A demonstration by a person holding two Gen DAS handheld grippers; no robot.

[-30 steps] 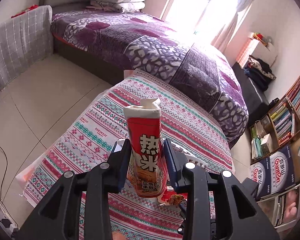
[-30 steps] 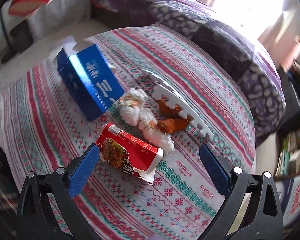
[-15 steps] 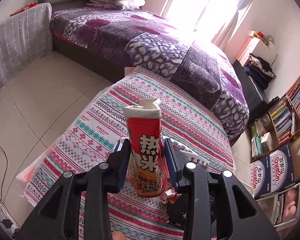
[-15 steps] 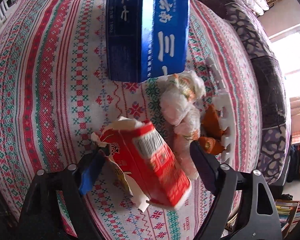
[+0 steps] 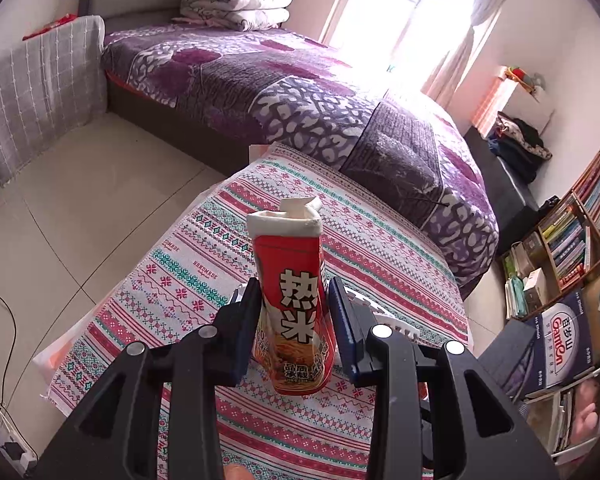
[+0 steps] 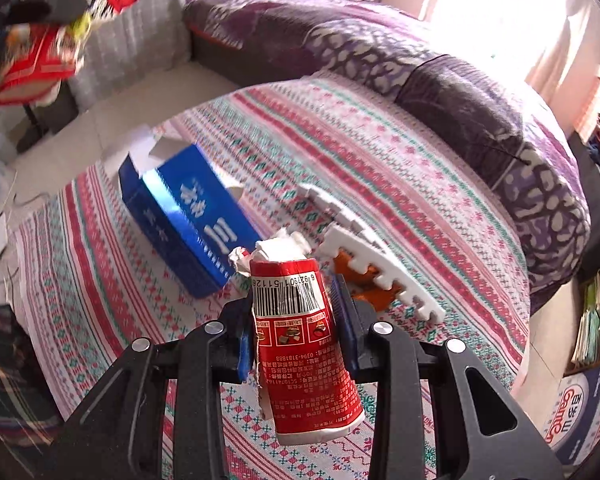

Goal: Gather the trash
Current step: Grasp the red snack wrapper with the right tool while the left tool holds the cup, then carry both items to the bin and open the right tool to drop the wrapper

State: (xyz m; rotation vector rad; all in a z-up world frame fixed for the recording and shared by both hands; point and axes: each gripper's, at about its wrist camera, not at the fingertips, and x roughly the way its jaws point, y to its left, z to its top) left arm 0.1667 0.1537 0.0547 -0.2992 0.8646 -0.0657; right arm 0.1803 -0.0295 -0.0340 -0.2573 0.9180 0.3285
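My left gripper (image 5: 293, 294) is shut on a red paper carton (image 5: 288, 248) with a white torn top, held upright above the striped tablecloth (image 5: 180, 272). In the right wrist view my right gripper (image 6: 296, 296) has a second red carton (image 6: 300, 344), barcode side up, between its blue pads. Its jaws are closing and press on both sides of the carton, which hangs clear of the cloth. Behind it on the cloth lie an open blue box (image 6: 188, 216), crumpled white tissue (image 6: 276, 246), a notched white foam strip (image 6: 376, 272) and orange peel (image 6: 364, 294).
A purple bed (image 5: 260, 80) runs behind the table. A bookshelf (image 5: 572, 248) and a printed cardboard box (image 5: 560, 332) stand at the right. Tiled floor (image 5: 80, 184) with a cable (image 5: 4, 340) lies to the left. The left hand's red carton (image 6: 36, 60) shows blurred at top left.
The right gripper came down over the red carton lying on the cloth, closed on it and lifted it. The left gripper kept still with its carton.
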